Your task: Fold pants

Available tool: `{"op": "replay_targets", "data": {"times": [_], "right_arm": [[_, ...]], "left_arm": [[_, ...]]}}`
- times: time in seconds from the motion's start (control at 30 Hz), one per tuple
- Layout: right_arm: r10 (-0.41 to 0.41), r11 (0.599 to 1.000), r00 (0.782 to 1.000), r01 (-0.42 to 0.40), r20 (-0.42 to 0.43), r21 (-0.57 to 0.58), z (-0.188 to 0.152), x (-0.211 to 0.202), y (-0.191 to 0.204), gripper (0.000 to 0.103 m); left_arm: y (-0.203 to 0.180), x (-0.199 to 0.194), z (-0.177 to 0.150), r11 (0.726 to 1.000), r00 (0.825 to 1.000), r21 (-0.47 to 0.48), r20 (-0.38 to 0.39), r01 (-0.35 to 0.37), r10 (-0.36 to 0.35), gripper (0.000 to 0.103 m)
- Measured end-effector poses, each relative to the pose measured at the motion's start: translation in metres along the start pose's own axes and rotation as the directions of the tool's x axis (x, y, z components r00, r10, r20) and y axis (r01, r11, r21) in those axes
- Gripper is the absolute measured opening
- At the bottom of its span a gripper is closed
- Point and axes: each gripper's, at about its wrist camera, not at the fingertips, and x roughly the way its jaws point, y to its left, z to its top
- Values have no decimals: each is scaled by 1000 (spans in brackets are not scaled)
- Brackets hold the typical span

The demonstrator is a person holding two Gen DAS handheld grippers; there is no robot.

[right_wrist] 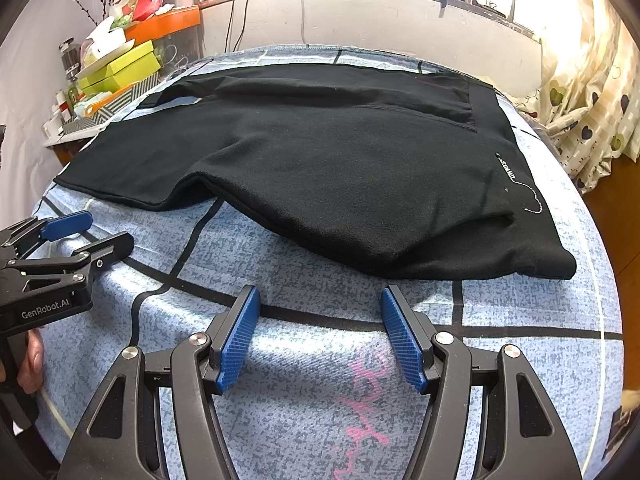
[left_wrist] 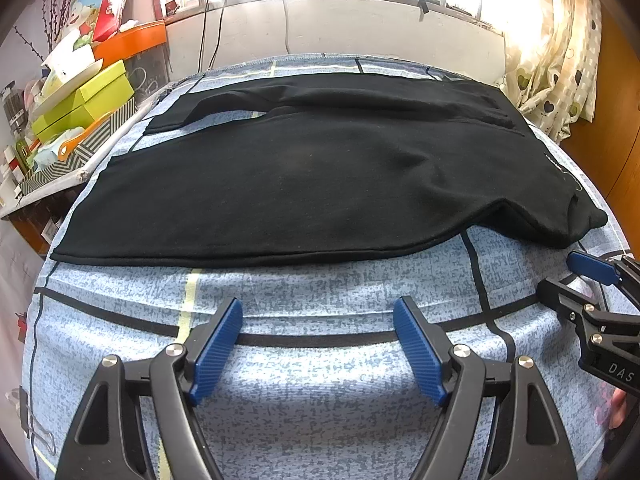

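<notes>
The black pants [left_wrist: 320, 176] lay across the middle of both frames, spread on a surface covered with a blue checked sheet [left_wrist: 320, 360]. I could not tell whether this was a bed or a worktop. The waist end, with small white lettering [right_wrist: 507, 168], was at the right side of the frames, and the leg ends reached toward the left. One leg seemed to lie over the other, with a narrow gap at the upper left, so the lengthwise fold looked already made, but not neatly: the near edge bulged up in a soft ridge. The crosswise folds were, in my judgement, not yet done.

The left gripper [left_wrist: 318, 344] was at the bottom of its frame, fingers spread wide and holding nothing, not touching the pants. The right gripper [right_wrist: 320, 328] was the same, open and empty, just below the near hem.
</notes>
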Motion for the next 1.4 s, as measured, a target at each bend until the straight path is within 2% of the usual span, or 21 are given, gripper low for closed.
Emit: {"op": "replay_targets", "data": {"times": [0.37,0.63,0.8,1.03,1.13,1.3,1.4], "right_arm": [[44,999,999,-44,1,-1,0,-8,-1,63],[73,997,997,-73,19,-21,4,-24,3,63],[108,993,994,-107,29,-47,19,-29,1,63],[174,980,984,-168,50,-107,69,-23,-11,63],[159,977,985,-146,74,-155,97,-16,-18,63],[240,961,967,-224,83,-164,151,6,-42,63],[232,958,970,-213,78,-193,181,27,-54,63]], "left_arm": [[-6,-4,-2,1000,1000,-2,1,-8,8,78],[-7,-15,2,1000,1000,-1,2,26,-26,78],[-6,-24,15,998,998,18,16,53,-53,78],[8,-14,63,998,997,42,44,55,-57,78],[18,-7,88,998,997,49,67,35,-38,78],[36,14,136,998,995,57,94,8,-13,78],[46,29,161,998,995,57,99,5,-10,78]]}}
